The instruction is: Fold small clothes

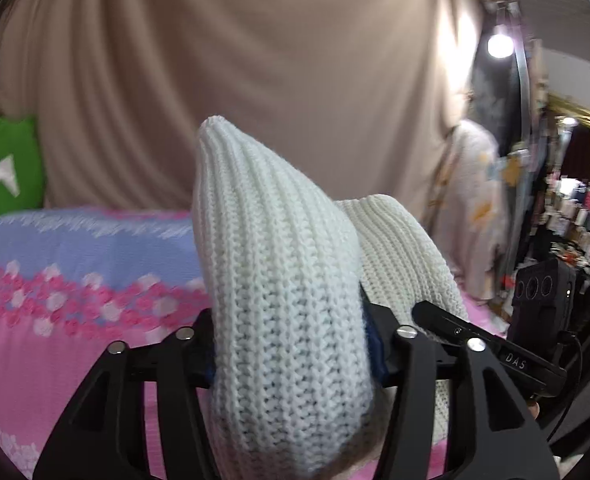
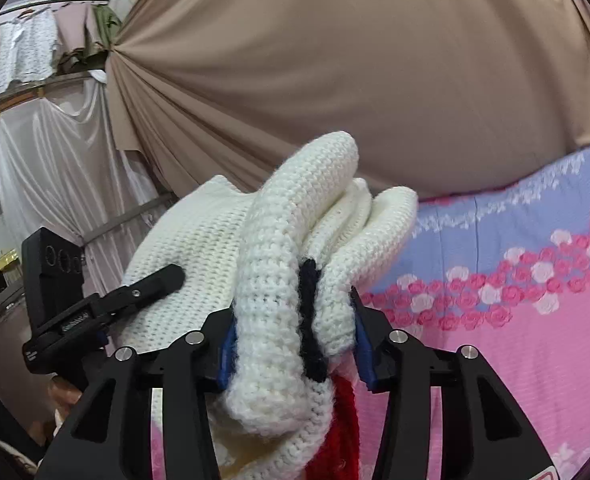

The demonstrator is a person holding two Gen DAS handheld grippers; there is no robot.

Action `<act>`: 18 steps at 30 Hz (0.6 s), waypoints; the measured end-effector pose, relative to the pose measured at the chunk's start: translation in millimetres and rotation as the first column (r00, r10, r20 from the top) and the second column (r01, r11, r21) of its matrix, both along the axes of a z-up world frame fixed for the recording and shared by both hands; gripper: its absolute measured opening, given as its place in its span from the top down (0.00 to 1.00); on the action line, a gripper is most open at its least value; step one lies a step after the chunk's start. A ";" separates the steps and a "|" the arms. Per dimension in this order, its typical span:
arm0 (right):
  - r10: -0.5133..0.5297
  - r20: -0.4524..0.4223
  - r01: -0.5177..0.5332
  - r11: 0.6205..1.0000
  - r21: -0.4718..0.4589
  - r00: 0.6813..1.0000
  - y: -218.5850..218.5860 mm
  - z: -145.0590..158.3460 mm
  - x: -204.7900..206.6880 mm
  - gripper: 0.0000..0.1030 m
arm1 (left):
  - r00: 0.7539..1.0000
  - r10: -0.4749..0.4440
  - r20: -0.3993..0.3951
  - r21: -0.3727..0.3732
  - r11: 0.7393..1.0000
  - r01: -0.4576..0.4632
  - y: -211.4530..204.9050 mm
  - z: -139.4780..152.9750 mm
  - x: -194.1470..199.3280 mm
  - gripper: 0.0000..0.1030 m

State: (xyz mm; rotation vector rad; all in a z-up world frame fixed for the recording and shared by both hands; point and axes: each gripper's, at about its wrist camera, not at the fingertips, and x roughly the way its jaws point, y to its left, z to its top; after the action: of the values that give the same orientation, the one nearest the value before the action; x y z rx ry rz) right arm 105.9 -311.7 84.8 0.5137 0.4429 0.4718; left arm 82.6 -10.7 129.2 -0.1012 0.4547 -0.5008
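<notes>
L gripper (image 1: 291,356) & R gripper (image 2: 295,340) each clamp bunched white knit garment (image 1: 279,280) above pink sheet (image 1: 75,344); probably 1 piece.

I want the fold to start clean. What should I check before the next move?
1. Left tongs clamped on the knit: ok.
2. Right tongs clamped on the knit: ok, several layers bunched.
3. Knit lifted off the bedspread: cannot tell; lower part hidden.
4. Knit spread flat between the tongs: not ok, bunched.
5. Black and red trim free of snags: cannot tell.
</notes>
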 end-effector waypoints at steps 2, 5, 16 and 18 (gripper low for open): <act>-0.062 -0.190 0.053 0.997 -0.055 0.980 -13.0 -55.5 39.8 0.59 | 0.991 0.055 -0.119 0.054 0.997 -0.049 9.2 -41.2 38.5 0.42; -0.110 -0.270 0.099 0.994 -0.054 0.957 -22.3 -90.6 37.7 0.70 | 0.930 0.172 -0.325 0.082 0.985 -0.153 36.6 -104.7 68.5 0.53; -0.051 -0.226 -0.005 0.971 -0.237 0.973 -0.9 -70.6 18.7 0.49 | 0.947 0.081 -0.310 -0.051 0.994 -0.101 44.8 -105.8 -1.5 0.46; -0.052 -0.276 -0.028 0.960 -0.280 0.960 3.0 -82.7 31.4 0.61 | 0.936 0.115 -0.333 0.022 0.993 -0.115 36.7 -123.5 2.2 0.50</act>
State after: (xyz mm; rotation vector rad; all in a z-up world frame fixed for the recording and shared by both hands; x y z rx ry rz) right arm 137.2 -308.7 2.1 0.3068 0.7683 0.3162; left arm 84.8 26.0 5.7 -0.2118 0.7780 -0.3677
